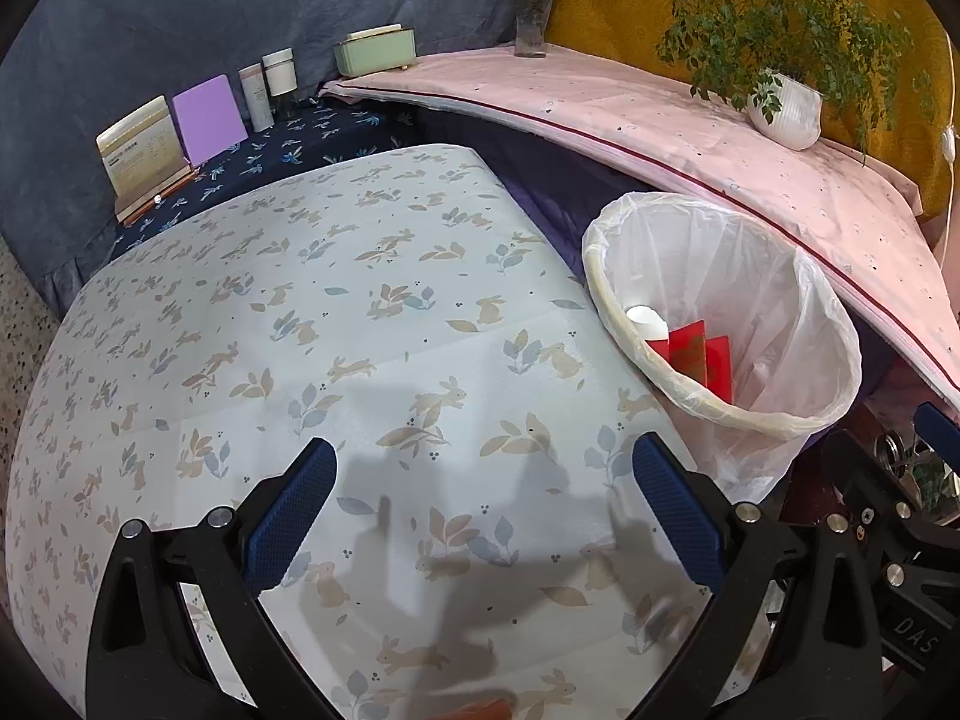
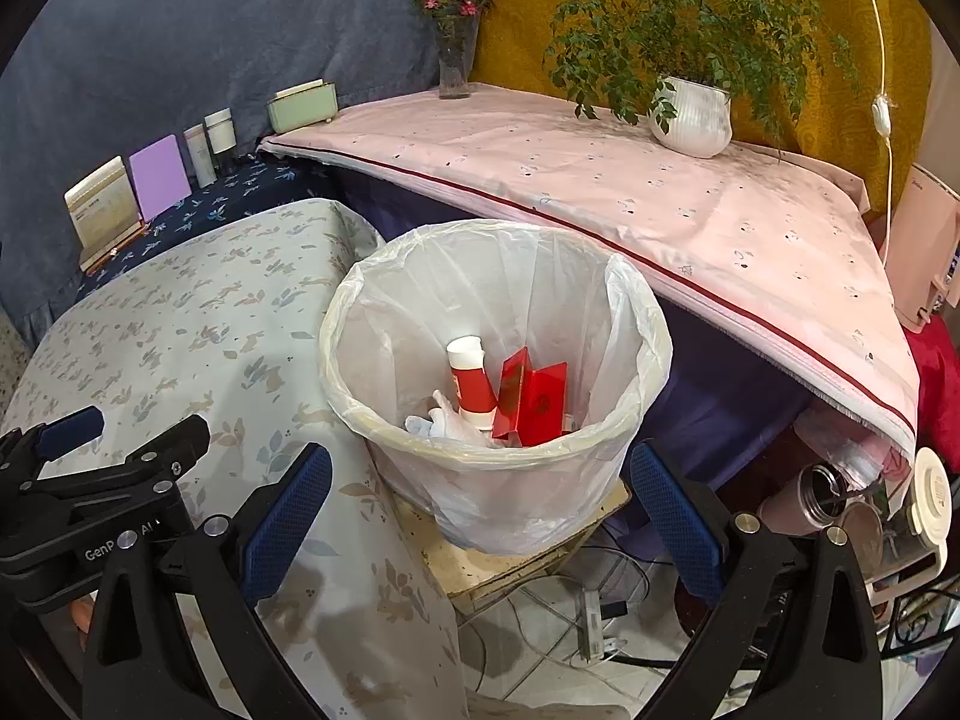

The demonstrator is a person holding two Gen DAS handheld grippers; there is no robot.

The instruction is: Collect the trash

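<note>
Both claws, left (image 1: 483, 516) and right (image 2: 480, 519), hang spread apart and empty; the trash, a cup (image 2: 471, 381) and red cards (image 2: 537, 402), sits in the lined bin (image 2: 480, 456) beside the table (image 2: 180, 324), apparently for easy dropping.

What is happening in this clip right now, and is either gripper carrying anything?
A person is collecting trash with two handheld grippers. Both the left gripper and the right gripper have their jaws wide open and hold nothing. The white plastic-lined waste bin beside the rabbit-print tablecloth already holds a red-and-white paper cup, red folded cards and crumpled white tissue. The visible part of that cloth shows no loose trash.
</note>
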